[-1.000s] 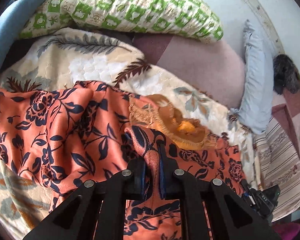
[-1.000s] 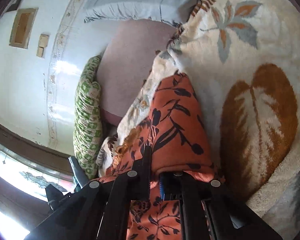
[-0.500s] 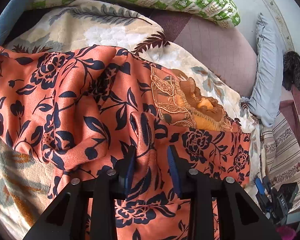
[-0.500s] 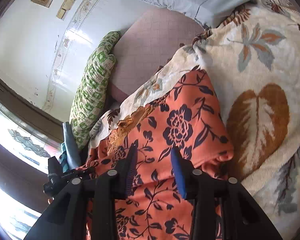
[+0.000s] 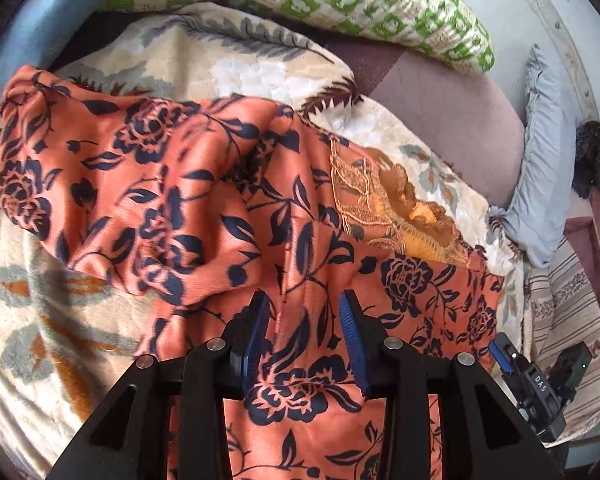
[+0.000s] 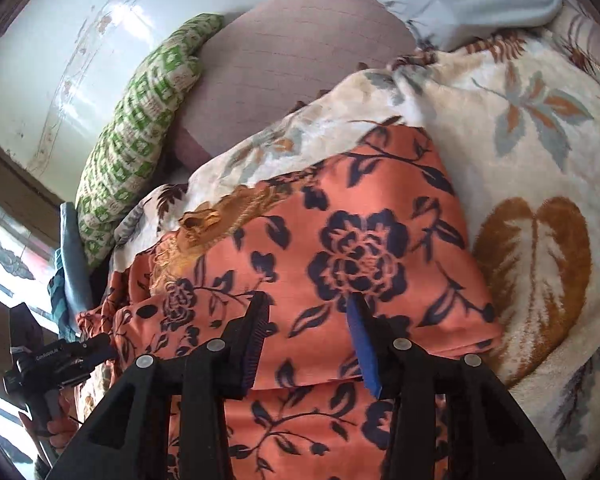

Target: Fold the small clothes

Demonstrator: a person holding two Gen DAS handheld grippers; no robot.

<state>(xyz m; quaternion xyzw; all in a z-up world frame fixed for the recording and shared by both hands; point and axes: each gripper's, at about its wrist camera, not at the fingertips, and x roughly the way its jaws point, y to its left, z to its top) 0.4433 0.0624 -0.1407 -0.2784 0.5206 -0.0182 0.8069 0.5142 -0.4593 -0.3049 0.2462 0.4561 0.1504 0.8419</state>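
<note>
Your left gripper (image 5: 303,312) and right gripper (image 6: 310,312) both hover, fingers spread, over the orange floral garment (image 5: 148,184) on the leaf-print blanket (image 6: 500,92).

Your garment (image 5: 204,200) lies on the blanket (image 5: 52,320); 2 pillows (image 5: 340,4) behind it, against the wall (image 6: 60,40).

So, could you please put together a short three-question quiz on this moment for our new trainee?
1. True or false: the left gripper is clamped on the orange floral garment.
2. What lies under the garment? A) leaf-print blanket B) bare floor C) wooden table
3. Fill in: the checked pillow is white and ____.

Key: 1. False; its jaws stand open over the cloth, as do those of the right gripper. 2. A, the leaf-print blanket. 3. green.
</note>
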